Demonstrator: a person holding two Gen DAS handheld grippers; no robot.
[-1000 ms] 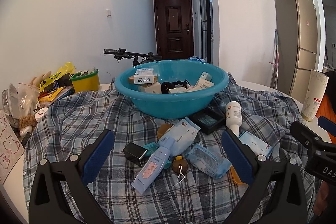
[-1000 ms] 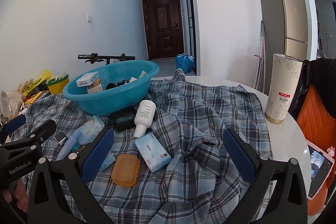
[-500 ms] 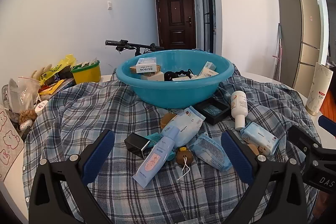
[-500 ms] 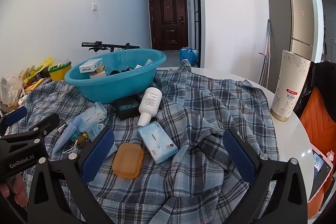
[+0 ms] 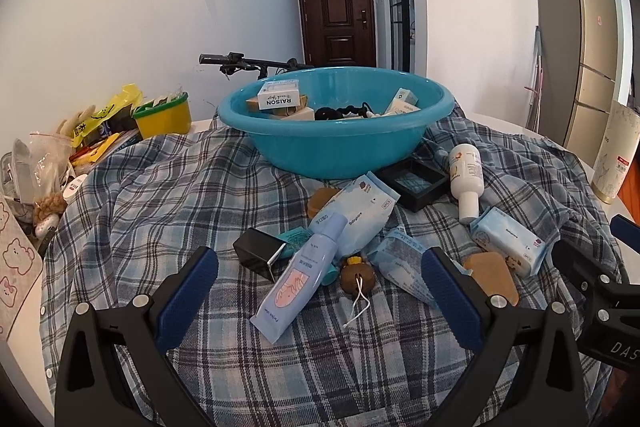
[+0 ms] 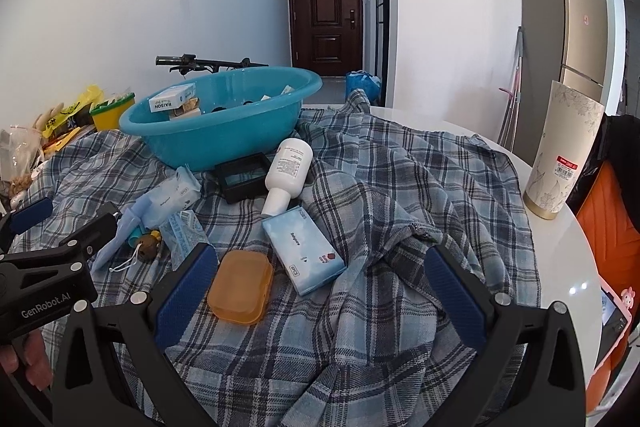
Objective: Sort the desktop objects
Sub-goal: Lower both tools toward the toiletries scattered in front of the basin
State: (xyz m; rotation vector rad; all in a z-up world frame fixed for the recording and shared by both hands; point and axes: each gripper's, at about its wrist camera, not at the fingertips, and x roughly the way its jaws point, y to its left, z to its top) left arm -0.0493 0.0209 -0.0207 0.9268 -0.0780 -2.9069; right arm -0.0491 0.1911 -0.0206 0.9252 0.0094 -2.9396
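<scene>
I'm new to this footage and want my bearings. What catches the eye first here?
The big teal basin at the back of the plaid cloth, already holding small boxes. In front of it lies a jumble of loose items, notably a white bottle on its side and an orange soap case. Both grippers hover open and empty.

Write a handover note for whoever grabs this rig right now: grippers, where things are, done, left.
Left gripper: open, empty, above the blue tube.
Right gripper: open, empty, near the orange soap case and wipes pack.
Done: teal basin already holds several small boxes and a black item.
Left: on the plaid cloth, the tube, soap case, wipes pack, white bottle, black tray, black box, brown keychain and other soft packs.
</scene>
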